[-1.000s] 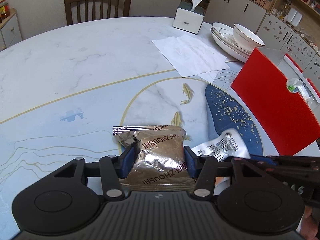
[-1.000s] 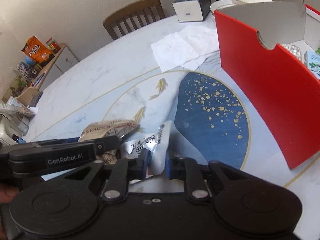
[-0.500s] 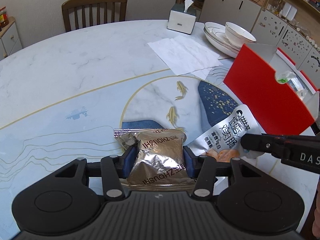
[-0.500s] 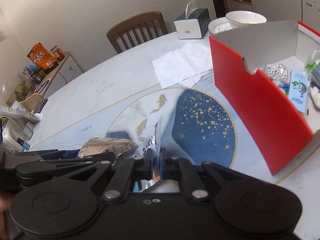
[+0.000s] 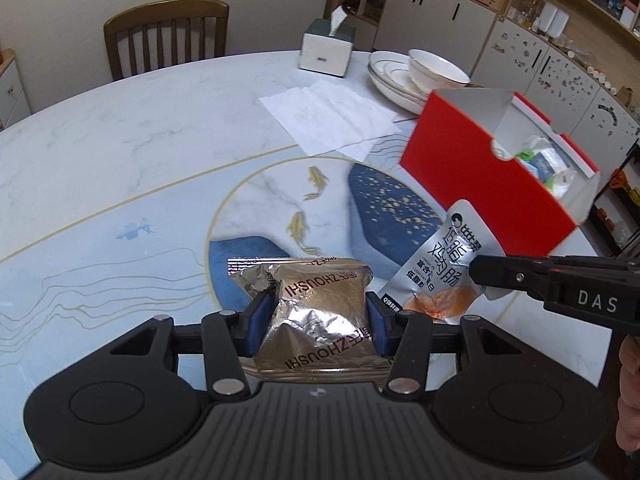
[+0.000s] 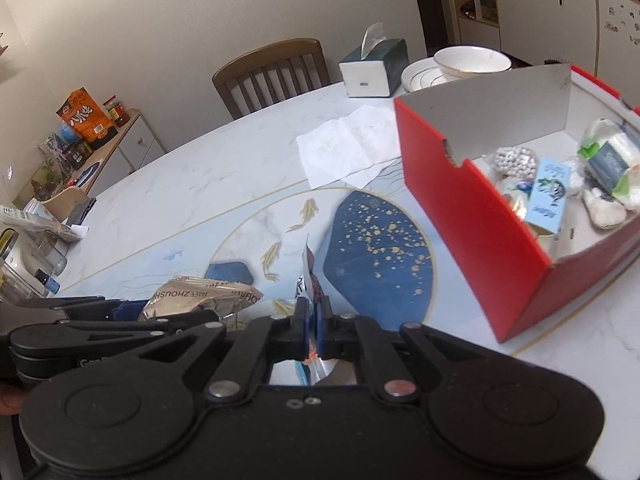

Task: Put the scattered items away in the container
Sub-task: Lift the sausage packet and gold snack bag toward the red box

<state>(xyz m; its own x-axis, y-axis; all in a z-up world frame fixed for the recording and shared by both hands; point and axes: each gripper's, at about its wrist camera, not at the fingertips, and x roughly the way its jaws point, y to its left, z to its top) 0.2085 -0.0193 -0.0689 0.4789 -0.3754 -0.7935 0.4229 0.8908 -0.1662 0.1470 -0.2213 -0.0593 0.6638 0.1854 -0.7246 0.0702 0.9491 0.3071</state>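
My left gripper (image 5: 318, 316) is shut on a gold foil snack packet (image 5: 320, 320) and holds it above the table; the packet also shows in the right wrist view (image 6: 200, 298). My right gripper (image 6: 312, 314) is shut on a silver sausage pouch (image 6: 310, 280), seen edge-on, lifted off the table. In the left wrist view the pouch (image 5: 444, 264) hangs at the right, pinched by the right gripper's fingers (image 5: 492, 278). The red open box (image 6: 480, 216) stands to the right, with several small items inside; it also shows in the left wrist view (image 5: 480, 164).
White paper sheets (image 5: 328, 116) lie on the marble table (image 5: 120, 152) behind the box. Stacked plates with a bowl (image 5: 420, 72) and a tissue box (image 5: 326, 46) stand at the far edge. A wooden chair (image 5: 166, 36) is beyond the table.
Both grippers have risen from the table with their packets. The right gripper has closed fully on the silver pouch and lifted it toward the red box.
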